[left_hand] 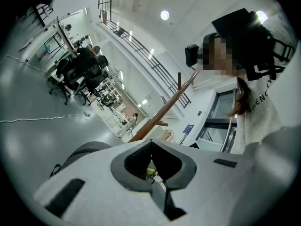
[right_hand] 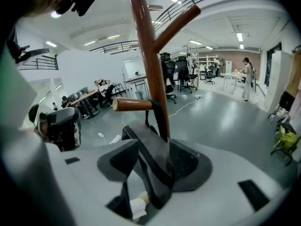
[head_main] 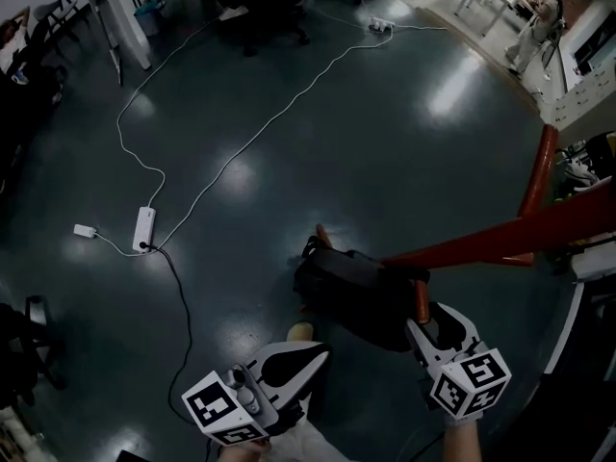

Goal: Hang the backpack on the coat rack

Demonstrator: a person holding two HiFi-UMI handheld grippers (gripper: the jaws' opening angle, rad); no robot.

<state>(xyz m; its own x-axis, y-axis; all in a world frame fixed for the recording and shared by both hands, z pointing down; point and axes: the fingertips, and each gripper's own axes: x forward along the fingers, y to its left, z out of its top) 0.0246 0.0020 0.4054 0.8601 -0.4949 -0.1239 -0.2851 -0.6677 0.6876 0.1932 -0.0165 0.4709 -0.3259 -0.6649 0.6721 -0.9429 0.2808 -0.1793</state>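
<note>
A dark, glossy floor (head_main: 385,142) spreads across a big open workroom, with a white cable (head_main: 250,142) and a power strip (head_main: 144,229) lying on it. The backpack (head_main: 351,296) is black and soft, its slumped body showing little detail in the dim light. It hangs low against the reddish-brown wooden coat rack (head_main: 500,239), just ahead of both grippers. In the right gripper view, a dark strap (right_hand: 162,121) loops over a stubby side peg (right_hand: 134,104) where the peg meets the rack's pole. From there a broad black band of the bag runs down between the jaws of the right gripper (right_hand: 155,159). Those jaws stand wide apart, with the band lying loose in the gap and not pinched. The left gripper (left_hand: 151,147) is held off to the side, clear of the bag. Its jaws are brought together at the tips, with nothing caught between them.
</note>
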